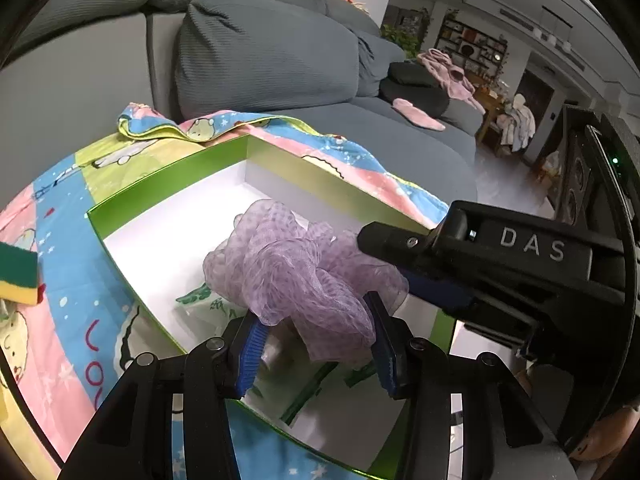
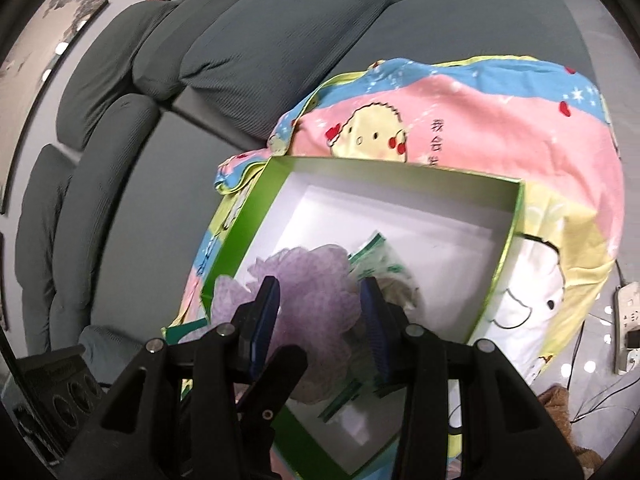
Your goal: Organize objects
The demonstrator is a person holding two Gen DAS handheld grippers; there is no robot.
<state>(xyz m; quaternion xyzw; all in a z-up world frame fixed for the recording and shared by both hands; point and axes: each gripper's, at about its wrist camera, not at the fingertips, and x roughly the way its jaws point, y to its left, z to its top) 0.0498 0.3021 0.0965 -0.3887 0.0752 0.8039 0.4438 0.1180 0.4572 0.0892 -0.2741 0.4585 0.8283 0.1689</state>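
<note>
A purple mesh bath puff (image 1: 288, 264) hangs low inside an open green box with a white floor (image 1: 160, 184). My left gripper (image 1: 316, 338) is shut on the puff's near side, its blue pads (image 1: 250, 344) pressing into the mesh. From the right, my right gripper (image 1: 396, 268) is clamped on the puff's other side. In the right wrist view the puff (image 2: 316, 280) fills the gap of the right gripper (image 2: 320, 304) above the box (image 2: 400, 168). Under the puff lies a green-and-white packet (image 1: 204, 304) (image 2: 384, 264) on the box floor.
The box rests on a colourful cartoon blanket (image 1: 60, 320) (image 2: 480, 120) spread over a grey sofa (image 1: 260, 60). A green-and-yellow scouring sponge (image 1: 18, 276) lies on the blanket left of the box. On the floor at the right are a power strip (image 2: 628, 320) and cables.
</note>
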